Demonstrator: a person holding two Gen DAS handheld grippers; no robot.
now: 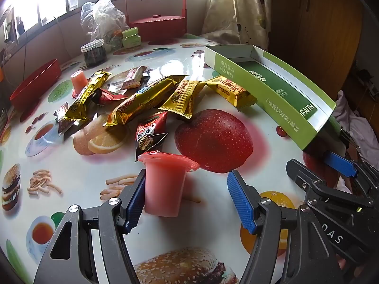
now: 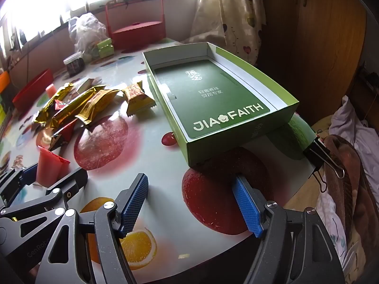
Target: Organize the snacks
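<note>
Step in hand looks like the pick: your left gripper (image 1: pixel 187 201) is spread wide around the pink jelly cup (image 1: pixel 164 184), which stands upright, wide sealed rim on top, near the table's (image 1: pixel 78 172) front edge. The left pad (image 1: pixel 135 203) is touching or just beside the cup wall; the right pad is well apart from it, so no grip yet.

Next move, as I judge it: centre the cup btwn the pads, close gently on the tapered wall below the rim, lift, then carry it right to the green box (image 2: pixel 239 144). The taper may let it slide, so squeeze low and w/ care; too much force could burst the seal.

The cup: translucent pink plastic, film lid, narrower at the base. A second one (image 1: pixel 79 82) stands at the far side of the wrapper pile (image 1: pixel 151 99) (gold, red and orange packets mid-table).

Your right gripper (image 2: pixel 191 203) is also wide, holding nothing, over the table's right front edge just before the box. The box is bare inside, lying along the right edge, one corner overhanging.
</note>
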